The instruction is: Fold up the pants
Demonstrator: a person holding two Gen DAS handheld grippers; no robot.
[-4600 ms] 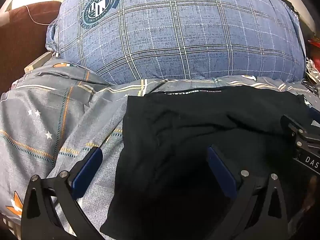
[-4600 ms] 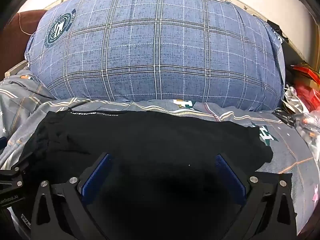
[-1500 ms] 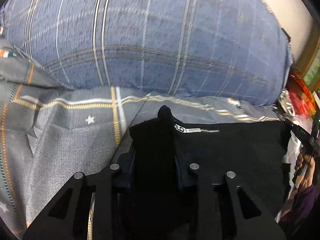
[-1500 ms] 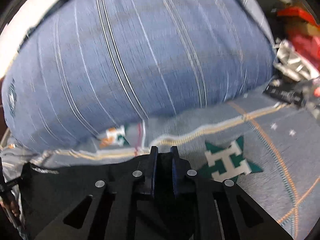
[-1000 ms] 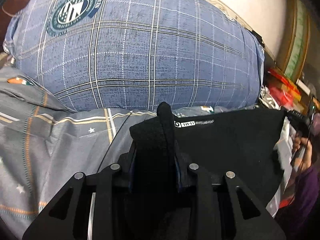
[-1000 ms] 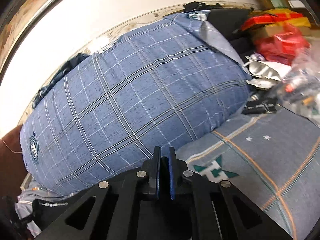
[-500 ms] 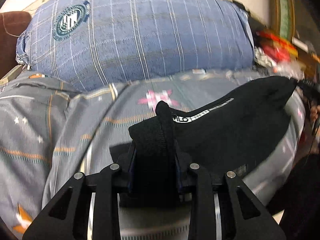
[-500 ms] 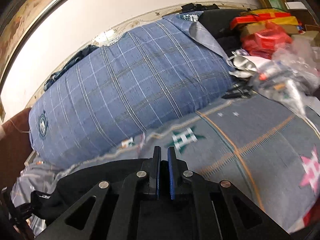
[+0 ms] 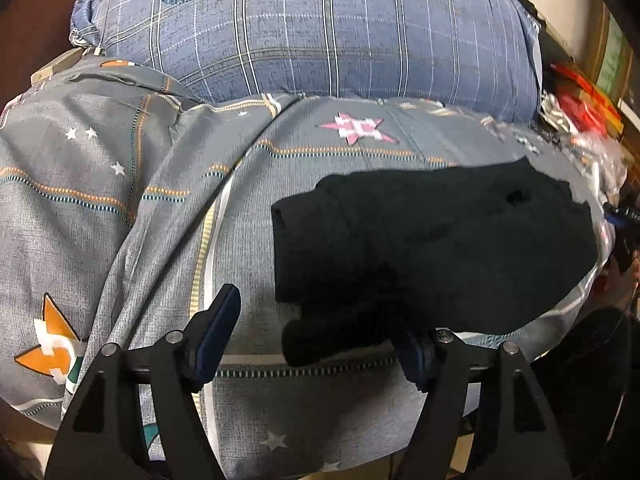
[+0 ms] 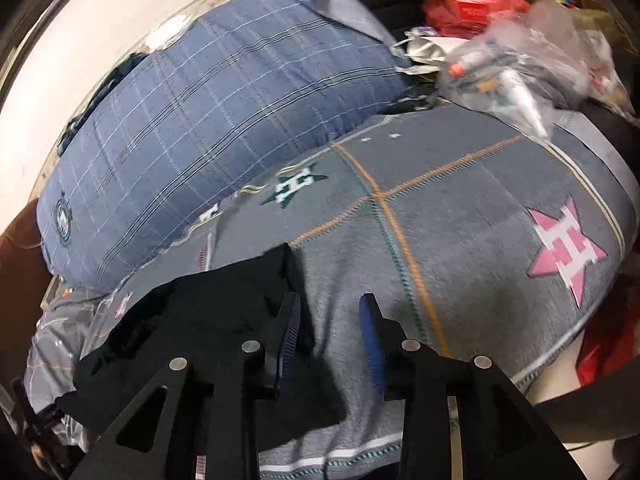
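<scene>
The black pants [image 9: 432, 240] lie folded in a dark block on the grey star-patterned bedspread [image 9: 160, 208]. My left gripper [image 9: 316, 332] is open, its jaws wide apart just in front of the pants' near left corner, nothing between them. In the right wrist view the pants [image 10: 192, 320] lie to the left. My right gripper [image 10: 330, 332] is open with its left finger [image 10: 290, 332] at the pants' right edge and holds nothing.
A big blue plaid pillow [image 9: 320, 28] lies at the back of the bed. Red packages and plastic bags [image 10: 512, 40] are piled at the back right. The bed's near edge [image 10: 560, 368] drops off close to the right gripper.
Both grippers were shut on the pants' waistband and carried it toward the near side of the bed. Now both have opened and let go, and the pants lie folded.
</scene>
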